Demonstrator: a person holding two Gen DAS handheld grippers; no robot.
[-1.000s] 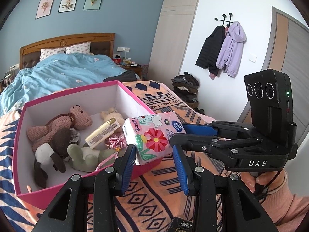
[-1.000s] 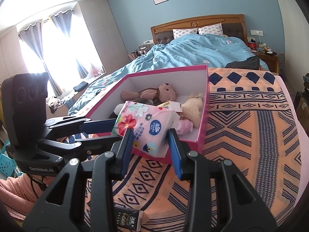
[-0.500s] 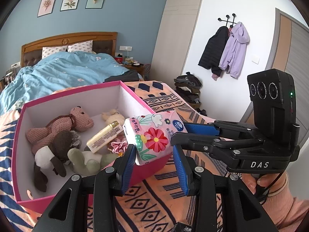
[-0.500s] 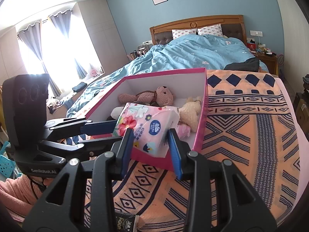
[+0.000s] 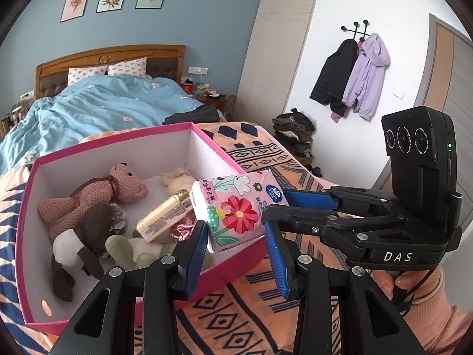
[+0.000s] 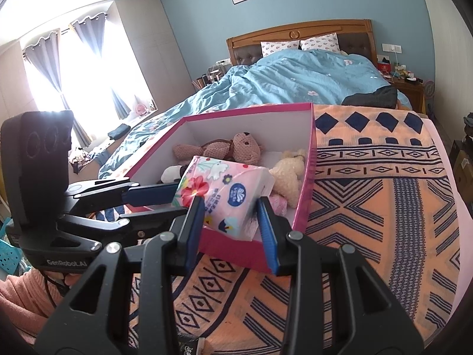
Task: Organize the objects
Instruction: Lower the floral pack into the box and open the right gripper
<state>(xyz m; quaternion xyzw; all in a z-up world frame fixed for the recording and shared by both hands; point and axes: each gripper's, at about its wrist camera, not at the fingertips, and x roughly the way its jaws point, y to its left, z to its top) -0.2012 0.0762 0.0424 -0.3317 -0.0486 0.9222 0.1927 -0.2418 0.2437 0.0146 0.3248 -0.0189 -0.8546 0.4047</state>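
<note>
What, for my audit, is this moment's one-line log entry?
held: pink floral plastic-wrapped tissue pack | grip: left gripper and right gripper both shut on it | place: over rim of pink cardboard box

The dark packet (image 6: 189, 346) on the patterned blanket (image 6: 369, 207) has slid lower toward the frame edge.

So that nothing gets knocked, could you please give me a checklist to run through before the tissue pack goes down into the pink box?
1. Right gripper clamped on tissue pack: ok.
2. Left gripper clamped on it too: ok.
3. Pack fully within pink box outline: not ok, it appears to overhang the near corner rim.
4. Landing spot beneath pack free: cannot tell, hidden.
5. Cream tube clear of pack: not ok, its cap end lies close beside it.
</note>
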